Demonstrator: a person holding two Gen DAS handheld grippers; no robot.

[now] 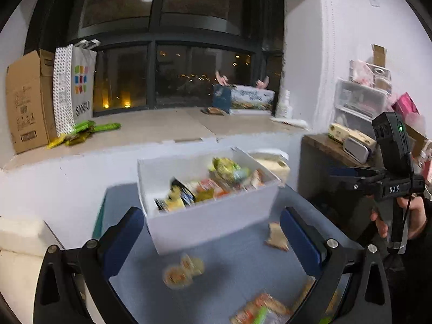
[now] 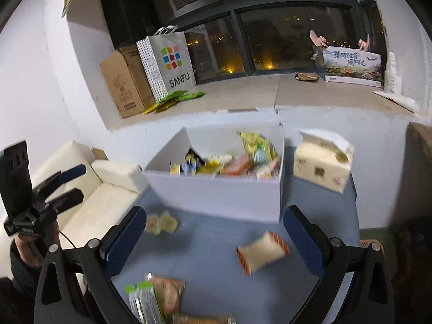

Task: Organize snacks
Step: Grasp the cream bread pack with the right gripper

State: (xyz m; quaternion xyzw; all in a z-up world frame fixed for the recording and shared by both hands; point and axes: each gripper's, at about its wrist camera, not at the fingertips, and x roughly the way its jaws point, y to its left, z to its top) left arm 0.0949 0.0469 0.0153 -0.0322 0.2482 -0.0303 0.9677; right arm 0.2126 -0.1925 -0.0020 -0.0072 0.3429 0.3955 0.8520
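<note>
Light: indoor and even from overhead, white walls bright.
Window [image 1: 172, 75]: dark night glass, small amber lights outside, a pale ceiling-lamp reflection up top.
Blur: motion smear on the white box [image 2: 224, 189], its snacks and the loose packets.
Edges: strong fisheye bend, black corners.
Shadows: soft, faint on the blue table [image 2: 216, 256].

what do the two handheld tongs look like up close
Both tongs, left and right, have black frames with silver bolts and blue textured pads. The right one carries a black camera block, a green light, "DAS" lettering and a black cable.
</note>
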